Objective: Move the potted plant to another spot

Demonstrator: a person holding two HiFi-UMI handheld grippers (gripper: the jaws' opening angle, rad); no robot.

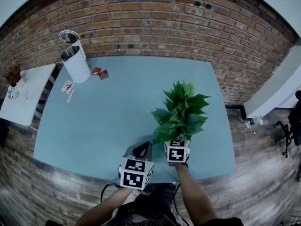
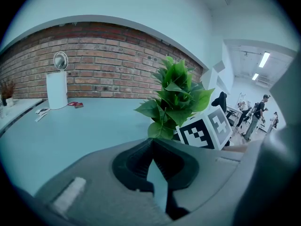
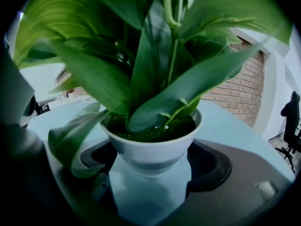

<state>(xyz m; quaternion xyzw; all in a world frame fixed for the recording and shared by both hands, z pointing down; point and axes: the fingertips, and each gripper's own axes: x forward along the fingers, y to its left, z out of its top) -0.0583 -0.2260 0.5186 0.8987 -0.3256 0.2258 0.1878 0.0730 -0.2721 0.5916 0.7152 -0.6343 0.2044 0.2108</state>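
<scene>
The potted plant point(image 1: 181, 112) has broad green leaves and stands near the front right of the blue table point(image 1: 108, 121). In the right gripper view its white pot point(image 3: 150, 147) fills the space between the jaws, which press on both sides; my right gripper point(image 3: 150, 164) is shut on it. From the head view that gripper point(image 1: 178, 142) sits just under the leaves, and the pot is hidden there. My left gripper point(image 1: 141, 150) rests left of the plant at the table's front edge, shut and holding nothing. Its own view point(image 2: 154, 161) shows the plant point(image 2: 176, 98) to the right.
A white cylinder appliance point(image 1: 75, 58) stands at the back left of the table, with small red items point(image 1: 99, 73) and papers point(image 1: 68, 89) beside it. A brick wall point(image 1: 155, 22) runs behind. A white side table point(image 1: 23, 95) is at the left. People stand far right point(image 2: 258, 114).
</scene>
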